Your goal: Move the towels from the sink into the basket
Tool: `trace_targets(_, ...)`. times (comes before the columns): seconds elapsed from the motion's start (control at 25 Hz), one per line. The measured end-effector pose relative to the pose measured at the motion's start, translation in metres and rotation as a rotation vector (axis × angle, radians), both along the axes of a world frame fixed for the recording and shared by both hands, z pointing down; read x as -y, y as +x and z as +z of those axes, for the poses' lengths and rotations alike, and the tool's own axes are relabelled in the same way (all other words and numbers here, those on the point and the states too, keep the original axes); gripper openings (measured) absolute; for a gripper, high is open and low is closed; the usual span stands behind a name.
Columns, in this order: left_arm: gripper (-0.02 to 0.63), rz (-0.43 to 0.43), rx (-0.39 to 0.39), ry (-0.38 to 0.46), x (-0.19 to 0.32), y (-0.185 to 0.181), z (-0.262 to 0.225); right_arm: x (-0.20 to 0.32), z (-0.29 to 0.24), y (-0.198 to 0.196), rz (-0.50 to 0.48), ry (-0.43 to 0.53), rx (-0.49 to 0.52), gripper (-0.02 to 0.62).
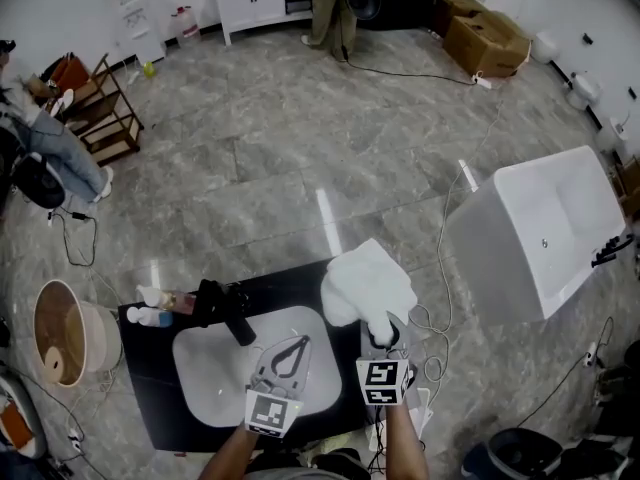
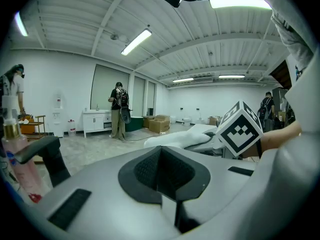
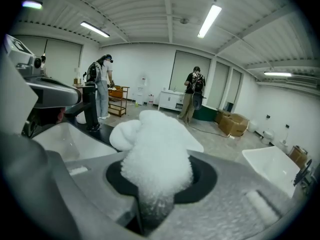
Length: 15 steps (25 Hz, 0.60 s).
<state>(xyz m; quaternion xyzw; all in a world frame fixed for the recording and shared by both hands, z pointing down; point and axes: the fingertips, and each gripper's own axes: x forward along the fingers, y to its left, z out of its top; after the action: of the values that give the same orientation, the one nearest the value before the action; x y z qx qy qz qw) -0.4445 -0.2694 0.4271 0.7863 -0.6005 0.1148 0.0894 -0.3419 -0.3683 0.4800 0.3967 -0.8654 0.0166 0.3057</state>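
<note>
Basket point(image 1: 98, 340): on the floor just off the tabletop's point(image 1: 150, 398) left end, mouth up, only its brown inside showing in the head view
Bottles point(image 1: 150, 308): small ones at the tabletop's back left corner, just left of the faucet
Faucet point(image 1: 225, 311): black, at the sink's back rim, spout slanting over the basin
Sink point(image 1: 205, 368): white basin set in the black tabletop; no towel can be made out in the part that shows, though the left gripper covers its right side
Left gripper point(image 1: 300, 342): over the sink's right side, jaws together with nothing between them
Towel point(image 1: 368, 280): a white bunched lump, clear of the sink, held above the tabletop's right edge; it stands out of the jaws and away from the person, with no clear long axis
Right gripper point(image 1: 382, 328): closed on the towel's lower end, just right of the left gripper
Key relation: the basket lies well to the left of the held towel, with the whole sink, the faucet and the left gripper between them; the left gripper is nearer the basket, yet the right one has the load
Step in hand: likely the carry, towel up and not yet over the basket
Next move: probably a sweep leftward across the tabletop, high enough to pass the faucet and bottles, then a release over the basket mouth
Risk: a loose fold could catch the faucet
</note>
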Motion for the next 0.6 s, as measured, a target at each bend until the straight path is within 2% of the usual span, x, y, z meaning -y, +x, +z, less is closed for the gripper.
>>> trace_targets(0.36,0.008,0.058,0.022,0.093,-0.022,0.049,-0.06,-0.041,-0.082,0.059,0.055,0.117,0.03,0.13)
trace_targets(0.52,0.008,0.072,-0.037,0.102,-0.034,0.075,-0.091,-0.069,-0.114,0.091,0.107,0.145,0.039,0.13)
trace_targets(0.6,0.009,0.116,-0.013,0.126,-0.04,0.09,-0.095,-0.083,-0.124,0.111,0.141,0.167,0.038,0.13)
